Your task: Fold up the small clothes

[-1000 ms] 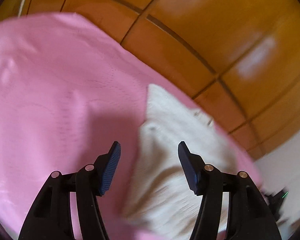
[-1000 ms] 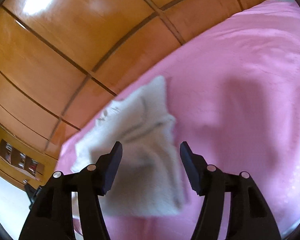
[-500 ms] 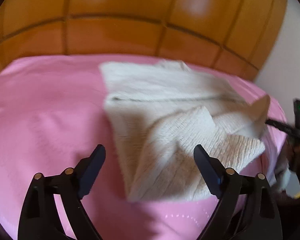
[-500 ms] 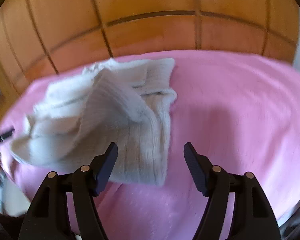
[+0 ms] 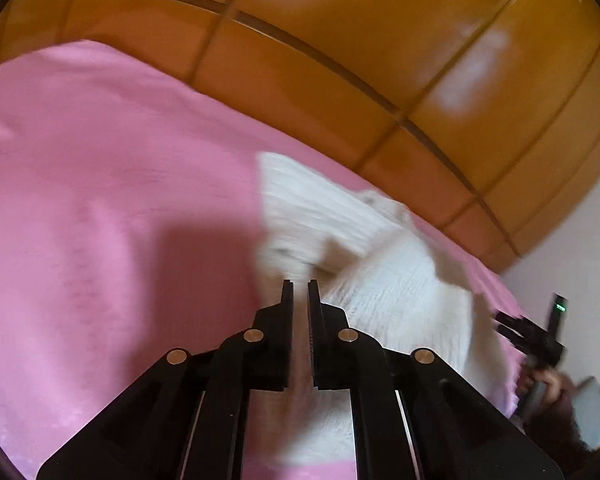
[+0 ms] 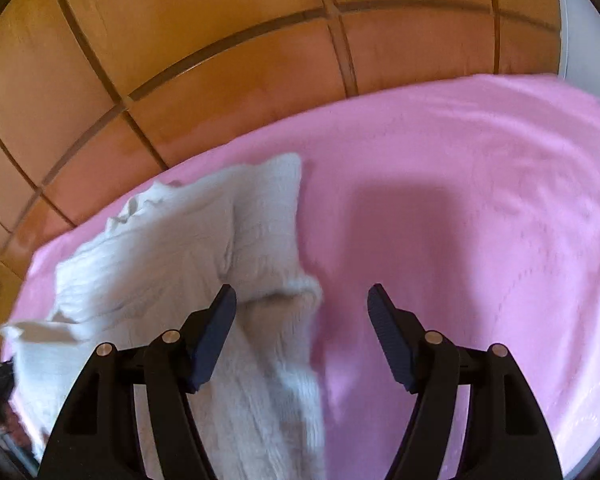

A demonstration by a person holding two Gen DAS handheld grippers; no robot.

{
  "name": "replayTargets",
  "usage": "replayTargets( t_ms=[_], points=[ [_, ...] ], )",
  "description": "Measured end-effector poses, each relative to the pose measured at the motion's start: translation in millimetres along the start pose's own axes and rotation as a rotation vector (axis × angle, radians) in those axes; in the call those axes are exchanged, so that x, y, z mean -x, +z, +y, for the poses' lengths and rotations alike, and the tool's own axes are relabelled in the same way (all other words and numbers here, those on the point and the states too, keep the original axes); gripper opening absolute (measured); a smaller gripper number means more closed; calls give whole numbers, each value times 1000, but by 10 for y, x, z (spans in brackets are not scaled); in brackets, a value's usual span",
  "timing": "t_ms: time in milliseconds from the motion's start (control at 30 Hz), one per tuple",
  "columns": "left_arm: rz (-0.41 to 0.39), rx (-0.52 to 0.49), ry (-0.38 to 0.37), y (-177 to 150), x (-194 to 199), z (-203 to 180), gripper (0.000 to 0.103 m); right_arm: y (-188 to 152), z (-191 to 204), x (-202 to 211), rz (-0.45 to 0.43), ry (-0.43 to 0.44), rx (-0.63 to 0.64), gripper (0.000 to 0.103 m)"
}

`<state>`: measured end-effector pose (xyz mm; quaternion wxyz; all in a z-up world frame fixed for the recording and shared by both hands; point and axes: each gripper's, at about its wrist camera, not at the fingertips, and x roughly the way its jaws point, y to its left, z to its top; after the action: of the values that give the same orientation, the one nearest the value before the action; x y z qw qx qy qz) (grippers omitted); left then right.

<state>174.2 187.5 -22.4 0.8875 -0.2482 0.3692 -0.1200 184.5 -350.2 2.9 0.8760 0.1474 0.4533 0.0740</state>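
Observation:
A cream knitted sweater [image 5: 380, 280] lies crumpled on a pink bed sheet [image 5: 100, 200], near the wooden headboard. My left gripper [image 5: 299, 286] is shut, its tips pinching the sweater's near left edge. In the right wrist view the sweater [image 6: 180, 248] fills the left half, with a fold running towards me. My right gripper [image 6: 302, 300] stands open above the sweater's right edge: one finger [image 6: 216, 328] over the knit, the other [image 6: 388, 332] over bare sheet [image 6: 480, 200]. Nothing is pressed between its pads. That right gripper [image 5: 532, 336] and the hand [image 5: 548, 380] holding it show at the left view's far right.
A panelled orange-brown wooden headboard [image 5: 340, 40] [image 6: 220, 40] rises right behind the bed. A white wall [image 5: 572, 248] meets it on the right. Wide bare pink sheet stretches on the side away from the sweater in each view.
The left gripper's jaws went from wide open to shut at the sweater's edge. The right gripper shifted sideways so the sweater's right edge now lies between its open fingers.

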Motion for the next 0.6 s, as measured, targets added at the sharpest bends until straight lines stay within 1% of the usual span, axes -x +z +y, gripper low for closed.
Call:
replayTargets(
  t_ms=[33,67,100,133,167,200,267,300,333,367,400,433,467,500,533,600],
  points=[
    [24,36,-10,-32,-7,73,23,-69,5,60,12,17,33,68],
    [53,66,-17,-58,-20,140,62,-156,11,129,34,44,65,68],
    [70,105,-20,-113,-13,196,76,-254,24,193,50,65,87,68],
    [63,136,-53,-178,20,239,79,-328,23,246,62,79,103,68],
    [71,137,-86,-238,40,242,79,-411,20,287,75,95,115,68],
    [85,124,-103,-306,55,221,79,-519,16,310,98,118,125,68],
    [108,78,-115,-473,75,140,79,-705,48,269,141,145,155,68],
    [127,44,-114,-560,69,84,79,-783,79,217,156,141,169,68],
    [143,-3,-96,-644,50,12,79,-832,106,179,146,123,176,68],
    [146,-42,-76,-697,18,-67,79,-858,147,163,118,101,187,66],
    [148,-73,-61,-740,7,-119,77,-823,205,124,111,90,188,51],
    [157,-88,-54,-773,-15,-163,48,-806,240,121,108,88,186,41],
    [182,-99,-35,-769,-73,-179,24,-769,293,140,110,103,187,21],
    [189,-104,-25,-771,-81,-192,23,-742,355,169,103,91,201,18],
    [171,-99,-34,-774,-36,-208,19,-748,407,240,90,78,230,17],
    [157,-91,-36,-771,25,-238,17,-730,457,392,58,85,245,15]
  ],
)
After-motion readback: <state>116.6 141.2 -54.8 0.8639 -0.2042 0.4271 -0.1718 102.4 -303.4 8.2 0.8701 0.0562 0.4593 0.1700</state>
